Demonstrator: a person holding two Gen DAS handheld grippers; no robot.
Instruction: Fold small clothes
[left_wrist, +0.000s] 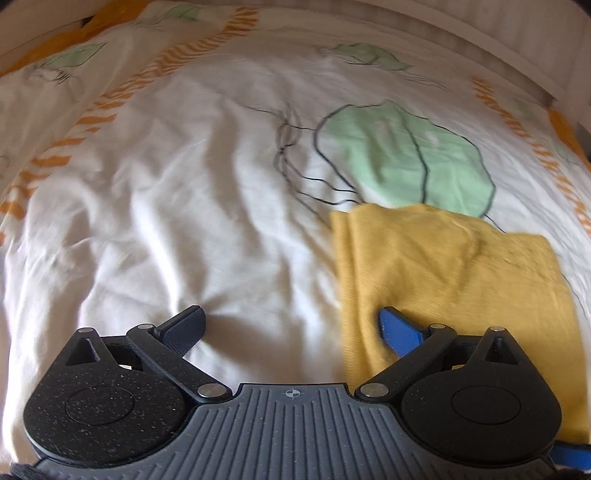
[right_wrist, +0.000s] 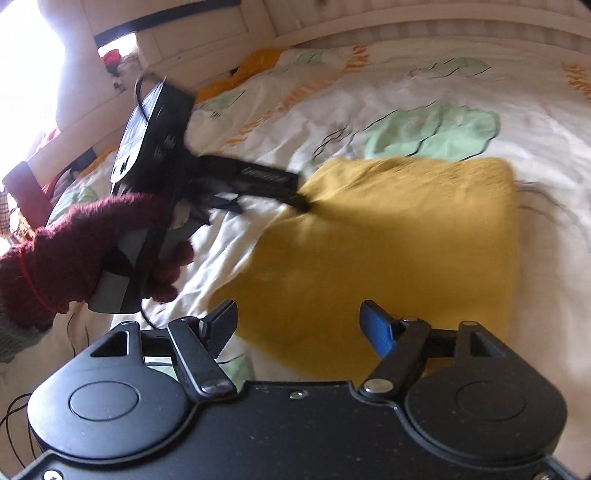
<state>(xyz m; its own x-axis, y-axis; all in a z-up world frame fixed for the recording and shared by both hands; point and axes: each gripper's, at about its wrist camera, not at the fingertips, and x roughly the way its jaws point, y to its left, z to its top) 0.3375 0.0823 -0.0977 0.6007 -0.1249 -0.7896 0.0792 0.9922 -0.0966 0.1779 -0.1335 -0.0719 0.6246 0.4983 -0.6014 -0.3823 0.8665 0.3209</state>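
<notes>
A folded mustard-yellow garment (left_wrist: 454, 273) lies flat on the printed white bedspread (left_wrist: 184, 206). My left gripper (left_wrist: 291, 328) is open and empty; its blue finger (left_wrist: 400, 332) hovers over the garment's left edge, its black finger over bare sheet. In the right wrist view the garment (right_wrist: 399, 251) fills the centre, and my right gripper (right_wrist: 299, 325) is open and empty just above its near edge. The left gripper (right_wrist: 301, 201) also shows there, held by a hand in a maroon glove (right_wrist: 74, 254), its tips at the garment's far left corner.
The bedspread has green leaf shapes (left_wrist: 406, 158) and orange stripes (left_wrist: 92, 118). A white headboard or wall (right_wrist: 369, 22) runs behind the bed. Clutter and a bright window (right_wrist: 33, 55) sit at the left of the bed.
</notes>
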